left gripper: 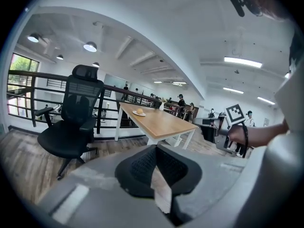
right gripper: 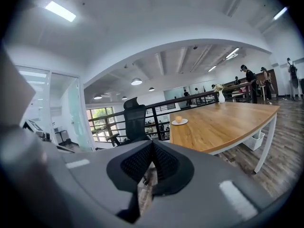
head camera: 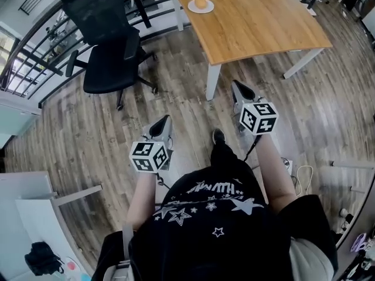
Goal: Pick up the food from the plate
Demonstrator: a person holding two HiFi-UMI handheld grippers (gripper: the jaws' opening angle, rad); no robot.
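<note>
Both grippers were held low in front of the person, above a wooden floor (head camera: 88,133) and well apart from the table (head camera: 258,28). The left gripper (head camera: 162,123) was seen with its jaws brought together; its black ribbed pads (left gripper: 143,165) met along one line, and nothing was held between them. The right gripper (head camera: 239,89) was likewise closed and empty, its pads (right gripper: 165,165) pressed against each other.

The food (head camera: 201,3), a round, pale orange piece, was seen lying on a small white plate (head camera: 191,7). The plate was set near the far left part of the table top, well ahead of both grippers and touched by neither. The same plate and food were shown on the table in both gripper views.

A black office chair (head camera: 108,51) was placed on the floor to the left of the table, near a dark railing (head camera: 35,57). The right gripper's marker cube (left gripper: 235,113) and the hand (left gripper: 237,136) holding it were caught at the right side of the left gripper view.
</note>
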